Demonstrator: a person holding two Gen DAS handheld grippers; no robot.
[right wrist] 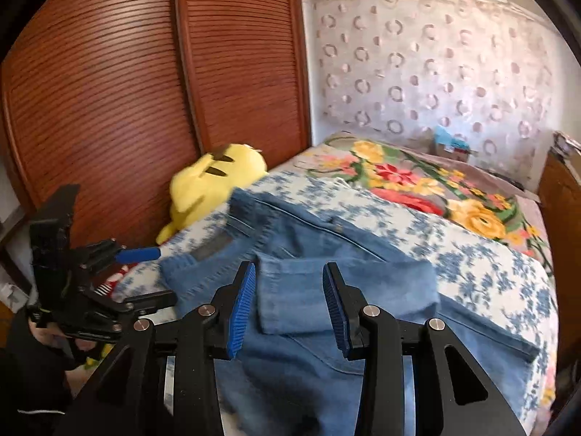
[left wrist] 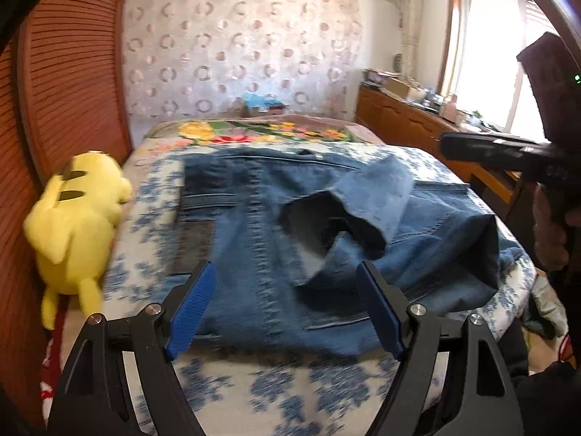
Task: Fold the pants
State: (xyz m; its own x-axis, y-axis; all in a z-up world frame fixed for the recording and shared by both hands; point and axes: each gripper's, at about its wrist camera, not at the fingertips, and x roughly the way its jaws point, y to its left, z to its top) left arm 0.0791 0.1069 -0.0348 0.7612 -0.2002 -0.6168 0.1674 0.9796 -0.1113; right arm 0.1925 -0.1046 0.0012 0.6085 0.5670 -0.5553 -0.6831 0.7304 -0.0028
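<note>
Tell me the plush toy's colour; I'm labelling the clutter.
Yellow with dark stripes on its back; the plush toy shows best in the left wrist view.

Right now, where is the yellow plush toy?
The plush toy lies at the bed's left edge in both views, against the wooden slatted doors, just left of the jeans.

Plush toy (left wrist: 72, 218) beside wardrobe doors (right wrist: 145, 91)
</note>
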